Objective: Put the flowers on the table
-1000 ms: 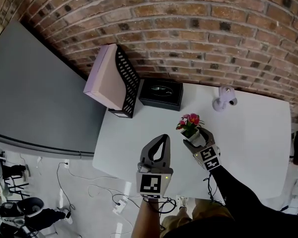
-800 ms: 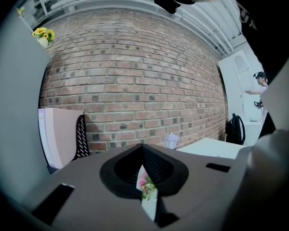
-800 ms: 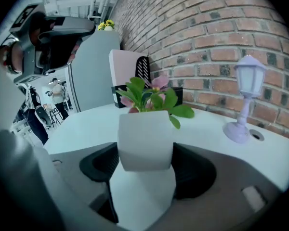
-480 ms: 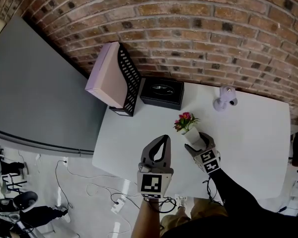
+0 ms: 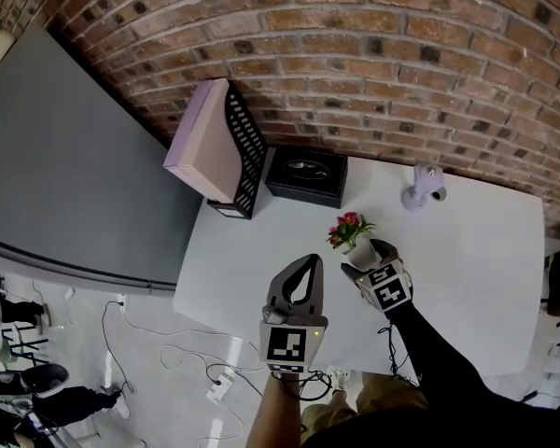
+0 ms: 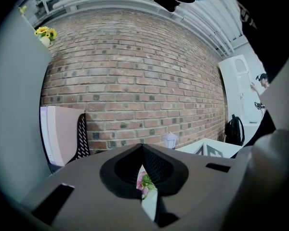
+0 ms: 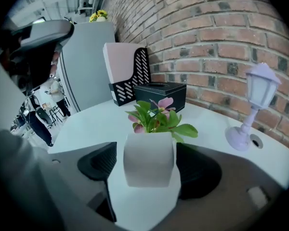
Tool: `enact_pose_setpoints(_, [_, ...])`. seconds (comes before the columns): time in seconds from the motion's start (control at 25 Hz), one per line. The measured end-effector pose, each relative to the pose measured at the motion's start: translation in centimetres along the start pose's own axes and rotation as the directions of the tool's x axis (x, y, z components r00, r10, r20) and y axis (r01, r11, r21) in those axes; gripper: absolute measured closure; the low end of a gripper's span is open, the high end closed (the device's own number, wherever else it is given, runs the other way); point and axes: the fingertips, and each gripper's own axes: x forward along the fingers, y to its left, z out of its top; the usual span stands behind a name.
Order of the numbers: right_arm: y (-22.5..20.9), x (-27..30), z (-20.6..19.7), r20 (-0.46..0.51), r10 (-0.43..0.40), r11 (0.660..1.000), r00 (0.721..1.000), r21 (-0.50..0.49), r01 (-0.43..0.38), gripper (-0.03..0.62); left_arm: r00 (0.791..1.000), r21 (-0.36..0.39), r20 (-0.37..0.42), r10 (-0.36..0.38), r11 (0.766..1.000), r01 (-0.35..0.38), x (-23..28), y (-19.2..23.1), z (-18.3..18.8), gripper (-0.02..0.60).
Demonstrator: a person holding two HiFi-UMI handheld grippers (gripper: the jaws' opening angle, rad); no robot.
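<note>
The flower pot (image 5: 359, 246) already stands on the table (image 5: 476, 250), the right gripper (image 5: 366, 258) opening its jaws around it, the left gripper (image 5: 308, 263) closed and empty, so seemingly only backing away remains.

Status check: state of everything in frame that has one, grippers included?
Right gripper: jaws opening, flower pot between them, pads off it.
Flower pot: upright on the table.
Left gripper: shut, empty.
Lamp: upright near the wall.
File holder: upright, table's back-left corner.
</note>
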Motion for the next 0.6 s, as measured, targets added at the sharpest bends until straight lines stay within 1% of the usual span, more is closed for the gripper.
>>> enact_pose_setpoints(0.08, [-0.1, 0.4, 0.0, -0.05, 0.004, 1.0, 0.999, 0.012, -0.003, 0.215, 1.0, 0.0, -0.001, -0.001, 1.0, 0.001, -0.1, 0.0, -0.1, 0.574])
enact_pose_setpoints(0.2, [-0.2, 0.8, 0.1, -0.094, 0.012, 1.0, 0.995, 0.008, -0.011, 0.215, 1.0, -0.004, -0.005, -0.003, 1.0, 0.003, -0.2, -0.1, -0.2, 0.574])
enact_pose_setpoints(0.36, [0.3, 1.1, -0.3, -0.192, 0.083, 0.996, 0.978, 0.059, -0.073, 0.217, 1.0, -0.007, -0.004, 0.0, 1.0, 0.0, -0.3, 0.0, -0.3, 0.574])
enact_pose_setpoints(0.4, [0.4, 1.0, -0.1, -0.2, 0.092, 0.995, 0.975, 0.055, -0.083, 0.224, 1.0, -0.007, -0.004, 0.0, 1.0, 0.0, -0.3, 0.0, -0.2, 0.574])
enact_pose_setpoints(0.44, [0.4, 1.0, 0.1, -0.2, 0.093, 0.995, 0.975, 0.038, -0.088, 0.264, 1.0, -0.007, -0.003, -0.002, 1.0, 0.002, -0.3, 0.0, -0.2, 0.574])
enact_pose_setpoints(0.52, [0.4, 0.8, 0.6, -0.183, 0.095, 0.995, 0.978, 0.004, -0.096, 0.266, 1.0, -0.006, -0.003, -0.004, 1.0, 0.004, -0.4, -0.1, -0.2, 0.574])
enact_pose_setpoints(0.6, [0.6, 0.5, 1.2, -0.128, 0.115, 0.993, 0.985, -0.008, -0.117, 0.267, 1.0, -0.007, -0.003, -0.004, 1.0, 0.004, -0.4, -0.2, -0.2, 0.574])
